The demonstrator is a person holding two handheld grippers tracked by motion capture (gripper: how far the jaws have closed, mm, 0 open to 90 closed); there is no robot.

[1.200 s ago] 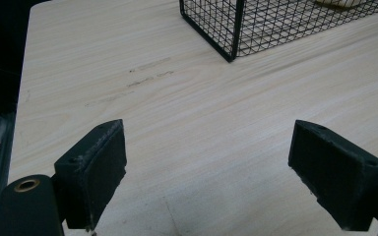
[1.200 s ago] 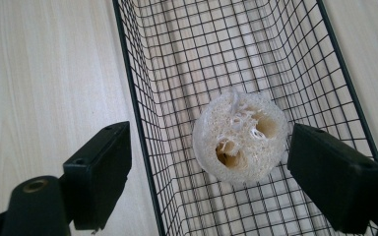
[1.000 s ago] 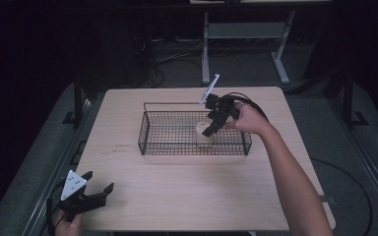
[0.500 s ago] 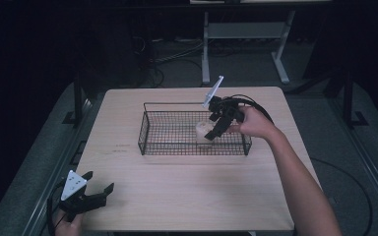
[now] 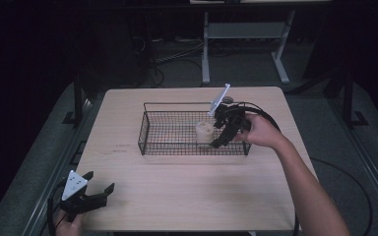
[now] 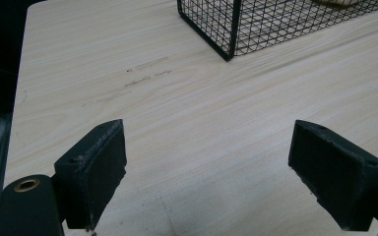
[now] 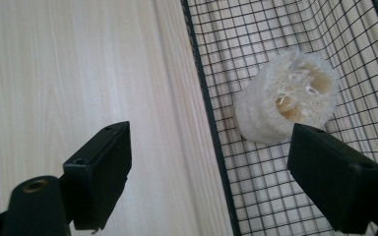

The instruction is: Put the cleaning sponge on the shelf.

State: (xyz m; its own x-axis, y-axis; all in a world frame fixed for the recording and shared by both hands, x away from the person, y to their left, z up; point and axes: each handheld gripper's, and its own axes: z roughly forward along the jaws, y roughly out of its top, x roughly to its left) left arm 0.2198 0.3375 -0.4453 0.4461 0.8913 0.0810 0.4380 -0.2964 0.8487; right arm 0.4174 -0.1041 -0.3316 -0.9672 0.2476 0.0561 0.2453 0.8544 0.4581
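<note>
Loofah sponge (image 7: 286,98), a short pale cylinder, stands on end inside the wire basket (image 7: 211,142), its holed cut face up, just ahead of the right gripper (image 7: 211,162). That gripper's jaws gape wide, empty, straddling the basket's near wall. The left gripper (image 6: 209,169), well apart, hangs open over the wooden table (image 6: 187,113).

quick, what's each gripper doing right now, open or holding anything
Left gripper: open, holding nothing, over the bare table.
Right gripper: open, holding nothing, at the near wall of the wire basket; the loofah piece lies inside, not gripped.
</note>
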